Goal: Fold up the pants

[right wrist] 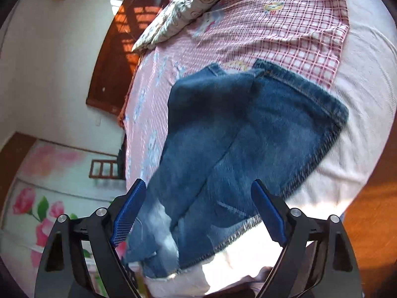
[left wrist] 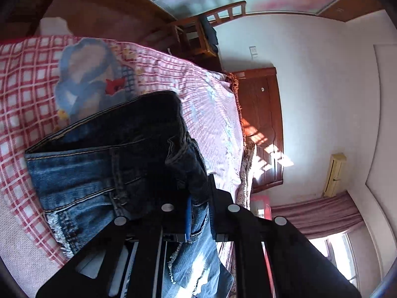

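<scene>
L gripper (left wrist: 198,198) is pinched shut on the jeans (left wrist: 104,168): in the left wrist view denim is bunched between its black fingers at about 6 o'clock, w/ a sliver of blue pad (left wrist: 189,219) showing against the cloth. From there the jeans spread toward 9 o'clock across the bed (left wrist: 218,114), a frayed pale edge at roughly 7 o'clock, a darker layer w/ stitched seams lying on top toward 12. Under them is a red-and-white checked sheet (left wrist: 22,84) w/ a blue cartoon print at 10–11 o'clock. Wooden headboard (left wrist: 263,124) sits at 3 o'clock w/ sun patches on it; a wooden chair (left wrist: 198,37) at 12; a curtain (left wrist: 315,213) at 4–5. R gripper (right wrist: 198,206) is spread wide, its blue pads (right wrist: 129,213) well apart at 7 and 5 o'clock, nothing clamped between them. In the right wrist view the jeans (right wrist: 248,136) fill the centre, hemmed leg ends toward 1–2 o'clock, overlock stitching along the 4 o'clock edge; the lower part runs between the open fingers, can't tell if it touches the pads. The cloth looks motion-blurred. A patterned pillow (right wrist: 188,5) lies at 12 o'clock on the checked sheet (right wrist: 285,24), plain pale bedding at 3, flowered wall panel (right wrist: 37,198) at 8.
</scene>
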The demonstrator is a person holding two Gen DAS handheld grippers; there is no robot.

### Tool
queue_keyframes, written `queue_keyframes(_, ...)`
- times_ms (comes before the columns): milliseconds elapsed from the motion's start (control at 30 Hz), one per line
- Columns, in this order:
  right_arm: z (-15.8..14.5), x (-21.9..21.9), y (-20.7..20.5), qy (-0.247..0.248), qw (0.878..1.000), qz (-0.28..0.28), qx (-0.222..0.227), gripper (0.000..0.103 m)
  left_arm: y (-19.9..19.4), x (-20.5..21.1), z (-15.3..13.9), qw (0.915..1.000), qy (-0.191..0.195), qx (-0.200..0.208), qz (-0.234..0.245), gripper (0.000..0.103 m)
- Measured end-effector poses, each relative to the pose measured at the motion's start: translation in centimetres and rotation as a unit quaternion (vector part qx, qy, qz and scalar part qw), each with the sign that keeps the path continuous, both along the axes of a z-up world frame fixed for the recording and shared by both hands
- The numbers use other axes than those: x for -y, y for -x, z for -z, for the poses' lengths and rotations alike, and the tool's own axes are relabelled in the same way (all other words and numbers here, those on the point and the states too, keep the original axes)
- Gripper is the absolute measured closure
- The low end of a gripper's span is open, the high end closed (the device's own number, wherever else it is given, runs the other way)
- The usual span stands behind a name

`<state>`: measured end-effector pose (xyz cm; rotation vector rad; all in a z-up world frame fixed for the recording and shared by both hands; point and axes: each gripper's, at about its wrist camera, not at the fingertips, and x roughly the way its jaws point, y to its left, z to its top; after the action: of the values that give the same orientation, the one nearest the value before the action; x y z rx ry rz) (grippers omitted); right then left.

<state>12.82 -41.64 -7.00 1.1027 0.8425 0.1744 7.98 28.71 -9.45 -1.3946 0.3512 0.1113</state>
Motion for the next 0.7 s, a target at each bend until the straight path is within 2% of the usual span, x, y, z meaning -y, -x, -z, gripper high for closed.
queue_keyframes(33,0.5,0.9,-1.1,-0.008,1.0,0.014,-0.005,0.042,-0.3,0.0,-0.6,1.0,-0.006,0.002,0.005,0.093)
queue_keyframes(67,1.1,1.6,-2.1,-0.012,0.999,0.031,-0.013,0.048,-0.3,-0.2,-1.0,0.9999,-0.013,0.0,0.008,0.093)
queue_keyframes(100,1.7,2.3,-3.3,-0.015,0.999,0.04,-0.024,0.052,-0.6,-0.3,-1.3,0.9998,-0.018,0.001,0.011,0.093)
queue_keyframes(133,2.3,2.8,-4.2,-0.001,0.998,0.05,-0.045,0.058,-0.7,-0.4,-1.7,0.9997,-0.023,0.0,0.013,0.093)
queue_keyframes(167,2.8,3.2,-4.7,0.016,0.995,0.07,-0.065,0.059,-0.8,-0.5,-1.9,0.9995,-0.029,-0.002,0.014,0.093)
queue_keyframes(300,3.1,4.0,-6.7,0.034,0.995,0.082,-0.043,0.063,-1.2,-0.8,-2.2,0.9989,-0.04,-0.013,0.019,0.093)
queue_keyframes(333,3.1,4.0,-7.4,0.035,0.996,0.074,-0.038,0.07,-1.3,-0.9,-2.2,0.9989,-0.04,-0.015,0.021,0.093)
queue_keyframes(400,3.3,3.8,-8.8,0.035,0.997,0.056,-0.033,0.093,-1.8,-1.4,-2.5,0.9987,-0.041,-0.018,0.025,0.093)
queue_keyframes(433,3.2,3.8,-9.5,0.024,0.998,0.049,-0.026,0.101,-2.2,-1.6,-2.7,0.9986,-0.043,-0.014,0.029,0.093)
queue_keyframes(467,2.9,3.7,-10.0,0.019,0.999,0.042,-0.024,0.101,-2.6,-1.9,-3.1,0.9984,-0.045,-0.011,0.032,0.093)
queue_keyframes(500,1.8,3.7,-10.6,0.013,0.999,0.038,-0.01,0.101,-3.2,-2.2,-3.7,0.9981,-0.049,-0.005,0.038,0.093)
queue_keyframes(567,-2.1,3.6,-11.1,-0.004,0.998,0.035,0.059,0.101,-3.9,-2.6,-5.4,0.9968,-0.061,0.019,0.047,0.094)
queue_keyframes(633,-7.2,3.1,-10.1,0.001,0.989,0.018,0.146,0.101,-3.2,-2.4,-6.6,0.9946,-0.072,0.052,0.054,0.094)
queue_keyframes(700,-10.1,3.3,-7.4,0.023,0.98,0.01,0.196,0.101,-1.6,-2.4,-7.1,0.9908,-0.083,0.087,0.063,0.094)
